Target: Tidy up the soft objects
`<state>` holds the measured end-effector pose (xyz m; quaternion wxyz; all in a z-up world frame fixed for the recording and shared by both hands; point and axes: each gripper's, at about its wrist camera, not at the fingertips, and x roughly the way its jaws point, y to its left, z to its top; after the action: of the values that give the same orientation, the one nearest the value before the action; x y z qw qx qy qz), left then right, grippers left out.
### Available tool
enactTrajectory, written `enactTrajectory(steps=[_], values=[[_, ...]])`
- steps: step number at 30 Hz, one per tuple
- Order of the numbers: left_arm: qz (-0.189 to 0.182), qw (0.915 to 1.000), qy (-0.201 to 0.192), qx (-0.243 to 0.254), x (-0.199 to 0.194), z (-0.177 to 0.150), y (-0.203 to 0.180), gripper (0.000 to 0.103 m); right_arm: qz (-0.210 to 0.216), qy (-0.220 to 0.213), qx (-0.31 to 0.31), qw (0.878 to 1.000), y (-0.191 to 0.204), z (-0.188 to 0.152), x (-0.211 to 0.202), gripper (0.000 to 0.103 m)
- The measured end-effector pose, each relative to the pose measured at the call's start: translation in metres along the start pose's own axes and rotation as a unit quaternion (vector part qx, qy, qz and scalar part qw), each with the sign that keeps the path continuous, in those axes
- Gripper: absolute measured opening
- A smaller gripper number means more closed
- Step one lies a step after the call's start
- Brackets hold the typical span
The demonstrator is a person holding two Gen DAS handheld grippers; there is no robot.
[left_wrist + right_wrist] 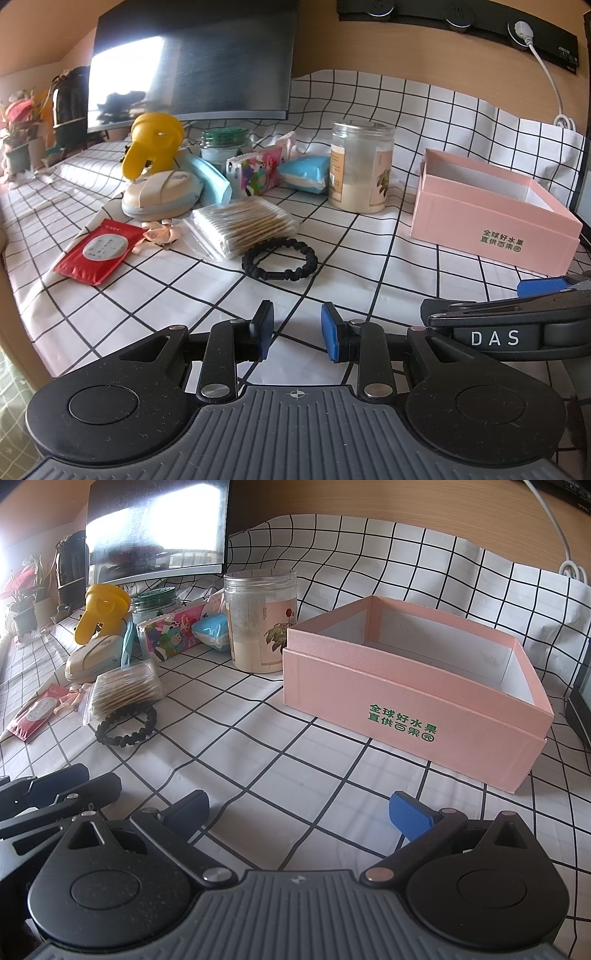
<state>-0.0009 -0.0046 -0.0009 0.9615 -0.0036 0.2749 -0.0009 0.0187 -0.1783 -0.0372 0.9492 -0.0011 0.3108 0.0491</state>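
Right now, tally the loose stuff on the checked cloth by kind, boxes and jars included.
Soft packs: 4 - red wipes pack, cotton swab bag, patterned tissue pack, blue tissue pack
Jars: 2 - clear jar, green-lid jar
Boxes: 1 - pink box
Bracelets: 1 - black bracelet
Cases: 1 - beige case
Yellow toys: 1 - yellow toy
Total: 10

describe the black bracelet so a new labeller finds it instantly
Start at the pink box on the checked tablecloth, then look across to the clutter in front of the monitor. At its near edge, touching the cotton swab bag, lies the black bracelet, the only dark, knobbly ring there.
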Motion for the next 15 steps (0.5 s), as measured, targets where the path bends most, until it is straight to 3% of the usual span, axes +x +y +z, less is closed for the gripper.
enactTrajectory(steps=[12,15], values=[[-0.011,0.9998,0.004,0.016,0.0008,0.0012,0.0014,0.031,0.001,0.0,0.0,1.0,-0.0002,-0.0032,-0.0008,0.103],[-0.021,0.9993,0.022,0.023,0.003,0.0076,0.0042,0.031,0.008,0.031,-0.006,0.999,-0.0018,0.0047,0.0014,0.103]])
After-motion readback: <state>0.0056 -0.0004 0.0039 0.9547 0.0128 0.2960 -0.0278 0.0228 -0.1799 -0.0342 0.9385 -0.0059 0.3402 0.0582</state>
